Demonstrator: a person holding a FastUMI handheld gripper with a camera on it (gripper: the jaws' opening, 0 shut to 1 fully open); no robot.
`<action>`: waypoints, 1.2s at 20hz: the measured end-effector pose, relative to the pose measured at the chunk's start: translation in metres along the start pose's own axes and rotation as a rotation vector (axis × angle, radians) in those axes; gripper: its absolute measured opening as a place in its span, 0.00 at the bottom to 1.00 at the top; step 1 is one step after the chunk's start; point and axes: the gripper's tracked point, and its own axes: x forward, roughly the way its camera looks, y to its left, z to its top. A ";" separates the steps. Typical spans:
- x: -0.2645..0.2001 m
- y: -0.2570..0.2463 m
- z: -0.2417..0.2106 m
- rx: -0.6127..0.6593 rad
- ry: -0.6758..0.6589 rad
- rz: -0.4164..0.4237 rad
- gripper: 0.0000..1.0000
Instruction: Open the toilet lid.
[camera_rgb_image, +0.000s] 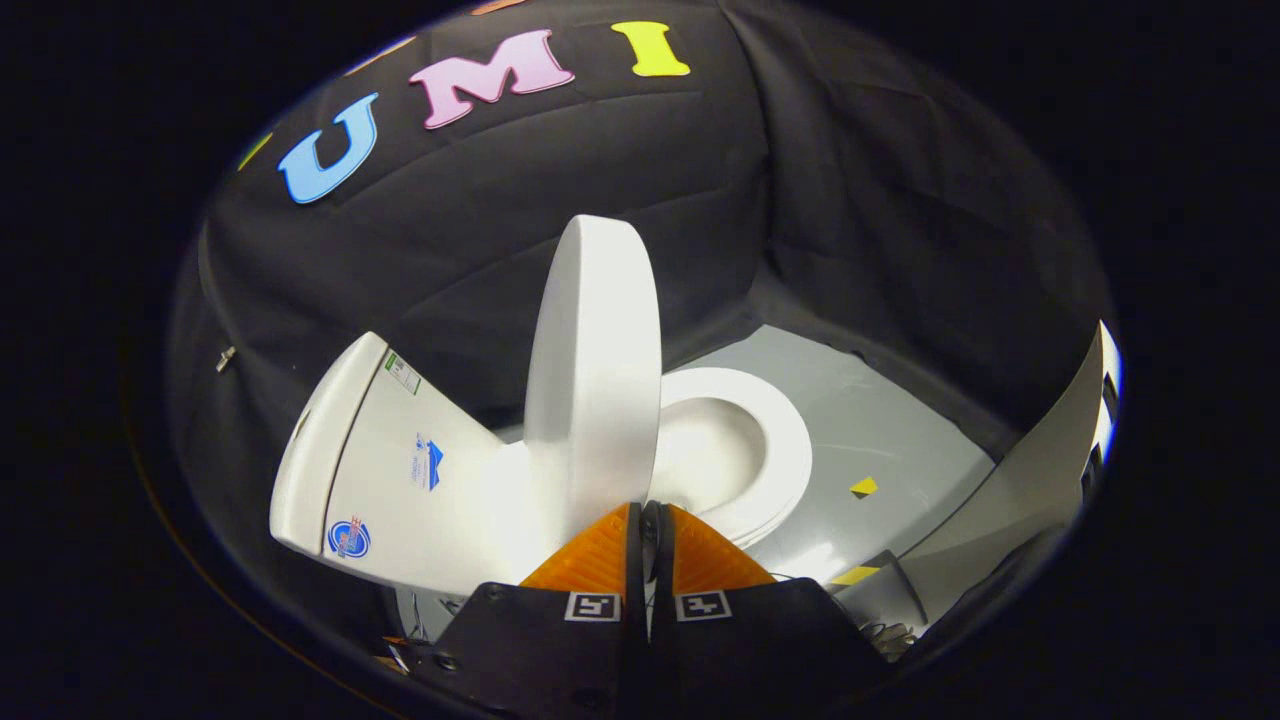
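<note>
Black cloth walls and a grey floor surround the white toilet, whose lid I see raised upright just ahead of my gripper, its orange fingers pressed together holding nothing, the seat exposed beyond.

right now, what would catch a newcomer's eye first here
The white lid stands raised, nearly upright, just ahead of the tool, whose orange fingers are pressed together with nothing visible between them. Beside the lid the open seat and bowl lie on one side and the tank on the other, all on a grey floor.
</note>
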 end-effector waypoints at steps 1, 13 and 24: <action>-0.003 0.008 0.001 -0.015 -0.012 -0.005 0.05; -0.037 0.103 0.002 -0.189 -0.138 -0.028 0.06; -0.048 0.170 -0.017 -0.345 -0.220 -0.023 0.05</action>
